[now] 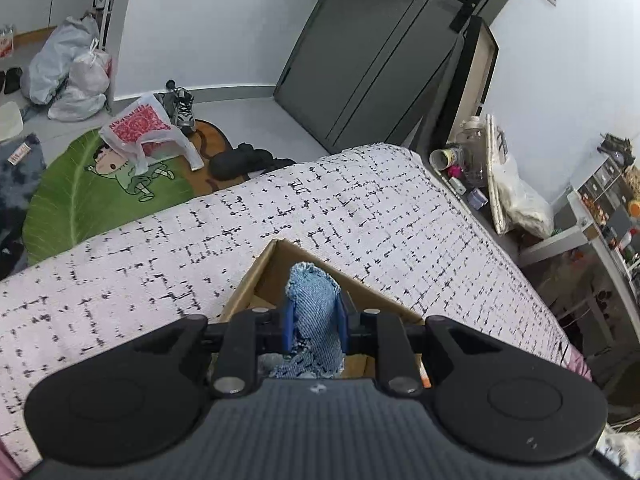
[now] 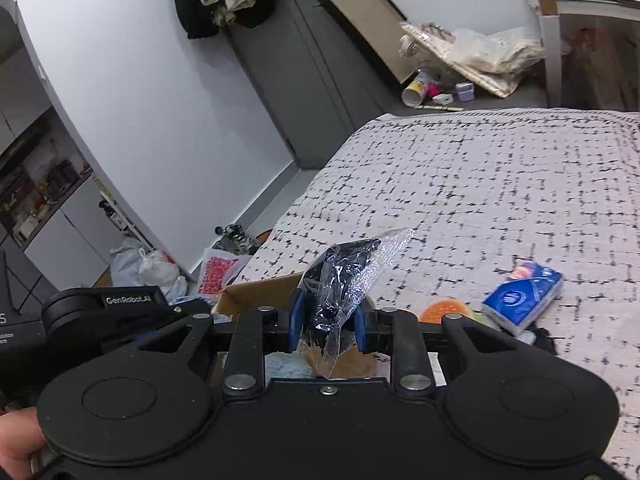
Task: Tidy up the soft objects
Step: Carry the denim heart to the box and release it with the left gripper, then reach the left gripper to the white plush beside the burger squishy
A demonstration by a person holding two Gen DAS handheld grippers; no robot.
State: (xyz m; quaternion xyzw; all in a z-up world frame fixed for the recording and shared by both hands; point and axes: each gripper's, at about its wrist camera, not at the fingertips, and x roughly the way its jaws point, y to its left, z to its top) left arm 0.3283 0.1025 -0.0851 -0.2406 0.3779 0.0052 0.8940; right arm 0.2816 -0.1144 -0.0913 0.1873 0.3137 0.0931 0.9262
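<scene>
left gripper (image 1: 314,312) clamped on denim cloth (image 1: 316,300) over cardboard box (image 1: 276,264); right gripper (image 2: 328,320) pinching plastic-wrapped dark item (image 2: 340,280), tissue pack (image 2: 522,298) on bed (image 2: 480,184).

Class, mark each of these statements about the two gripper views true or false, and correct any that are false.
1. The left gripper has its jaws shut on a blue denim cloth. True.
2. The right gripper is empty. False: its jaws are shut on a dark item in a clear plastic wrapper.
3. A cardboard box sits on the patterned bedspread. True.
4. The blue tissue pack lies inside the box. False: it lies on the bedspread, outside the box.
5. A green leaf-shaped rug lies on the floor. True.
</scene>
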